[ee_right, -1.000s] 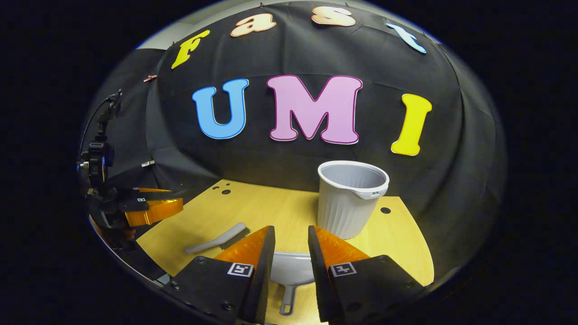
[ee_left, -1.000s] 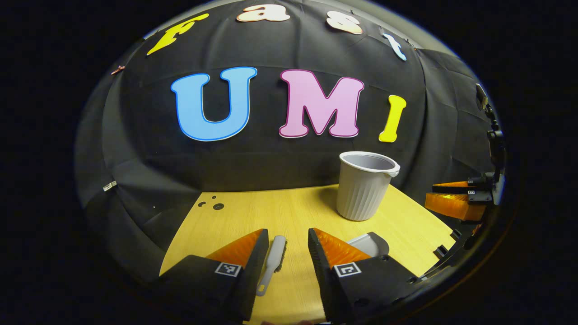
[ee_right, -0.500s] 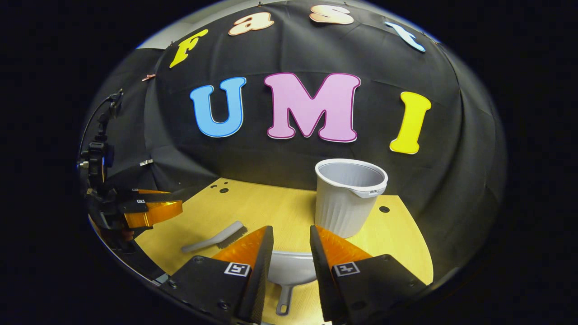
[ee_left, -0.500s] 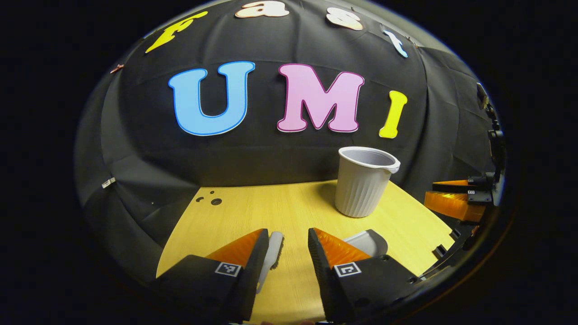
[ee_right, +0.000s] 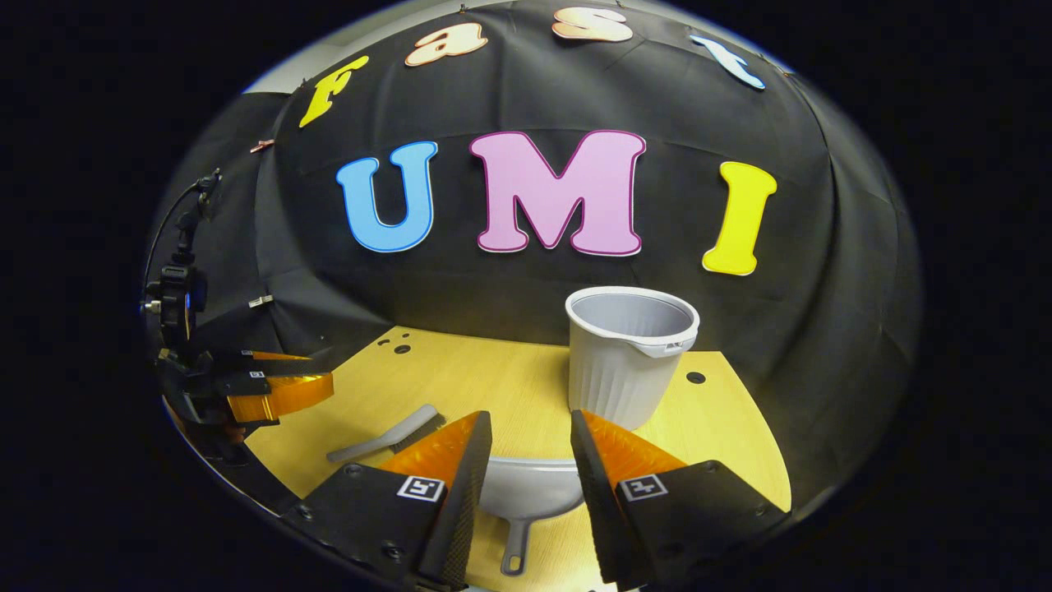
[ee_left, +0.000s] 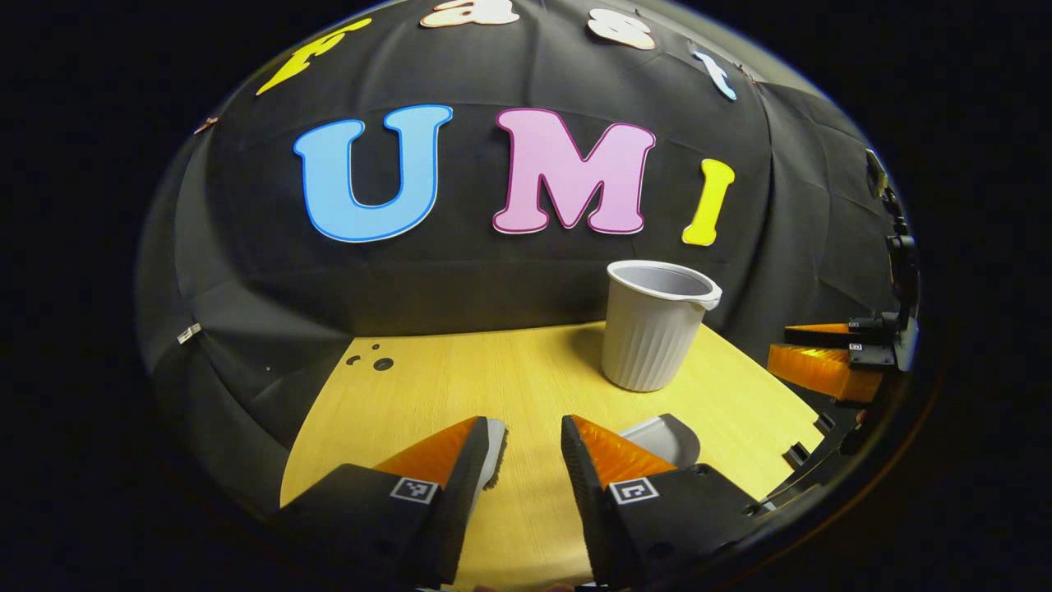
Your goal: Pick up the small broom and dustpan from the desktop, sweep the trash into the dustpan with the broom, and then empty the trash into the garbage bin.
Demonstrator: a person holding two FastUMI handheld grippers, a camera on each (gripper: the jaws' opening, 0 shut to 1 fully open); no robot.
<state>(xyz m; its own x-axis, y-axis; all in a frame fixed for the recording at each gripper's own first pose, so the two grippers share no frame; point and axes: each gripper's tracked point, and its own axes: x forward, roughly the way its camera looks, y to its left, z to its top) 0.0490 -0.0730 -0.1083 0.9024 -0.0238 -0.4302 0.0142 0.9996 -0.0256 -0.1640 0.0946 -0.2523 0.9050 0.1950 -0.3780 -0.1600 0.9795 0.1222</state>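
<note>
Both tools flat on the desk (ee_right: 723, 460), neither lifted yet. Left gripper (ee_left: 532, 444) parted wide, holding nothing, fingers straddling bare wood with the broom (ee_left: 493, 440) peeking out just beside the inner edge of its left finger (most of the handle hidden beneath that finger, so contact cannot be told). Seen in the right gripper view, broom (ee_right: 386, 436) lying near the desk's left edge, bristles towards the middle and handle towards that edge, presumably laid there for an easy pinch by the left side.

Right gripper (ee_right: 530, 448) likewise spread open and empty, poised above the dustpan (ee_right: 526, 493), whose scoop sits between the two fingers while the thin handle, with its hanging hole, points back at the desk's near edge. Probably lined up that way to close on the handle or the neck of the pan. In the left gripper view, dustpan (ee_left: 666, 436) partly tucked behind the right finger.

Garbage bin (ee_right: 625, 362) upright towards the desk's far edge, mouth open, spout on the rim, just beyond the dustpan and apart from it. A sensible spot for tipping later.

No trash to be made out on the wood. Small holes (ee_left: 382, 363) at the far left corner. Likely step in hand: settling both grippers down for the pickup.
</note>
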